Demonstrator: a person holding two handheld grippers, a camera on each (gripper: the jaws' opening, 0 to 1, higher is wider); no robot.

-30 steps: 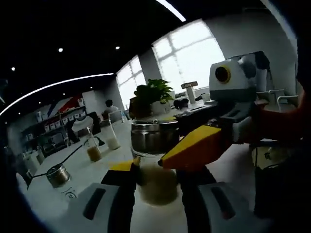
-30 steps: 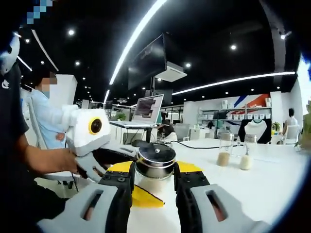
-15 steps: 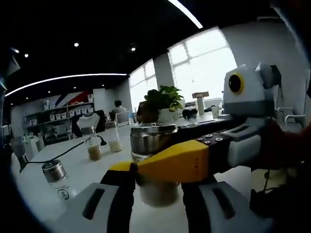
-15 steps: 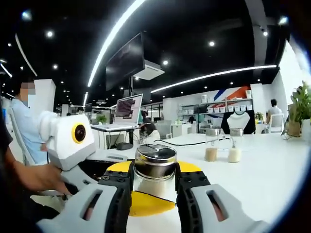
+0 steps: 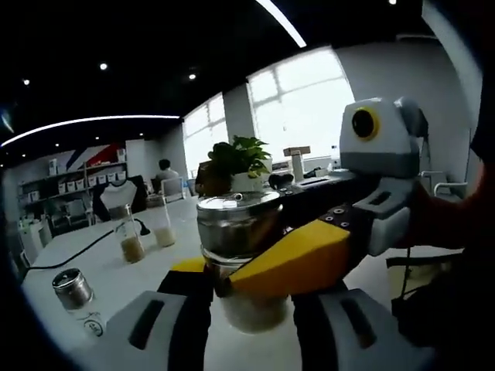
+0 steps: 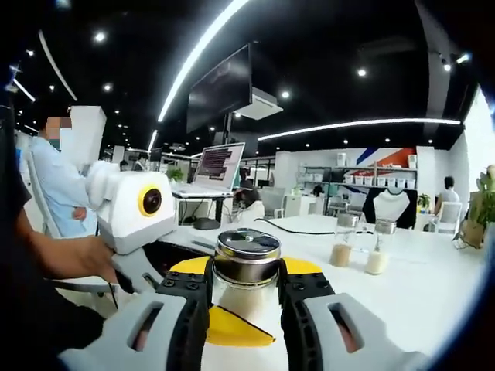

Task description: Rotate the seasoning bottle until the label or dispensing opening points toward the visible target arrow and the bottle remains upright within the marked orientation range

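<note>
**Both grippers on the seasoning bottle, mid-turn**

My right gripper (image 6: 244,297) has its fingers (image 6: 189,309) clenched on the seasoning bottle (image 6: 246,278), which stands upright on the white counter (image 6: 418,301) directly in front of me. In the left gripper view, my left gripper (image 5: 249,309) brackets the same bottle low on its glass body, while the right gripper's yellow-tipped fingers reach in across it just under the cap. Whether my left fingers truly press the glass or merely stand beside it I cannot tell; the yellow finger hides the contact.

To do this turn well, I judge one gripper should steady the base while the other twists, keeping the axis vertical and the base flat on the counter. I see no target arrow or label from here, so I would turn slowly and watch for them rather than commit to a big swing.

The bottle is clear, smooth glass, round, holding a pale granular seasoning, topped with a wide brushed-metal cap (image 6: 247,244) with a flat shiny face. Glass is slick, so a firm, even squeeze matters. Two similar slim bottles (image 6: 358,247) stand well apart farther along the counter, and another capped jar (image 5: 73,294) sits off to one side in the left gripper view.
</note>
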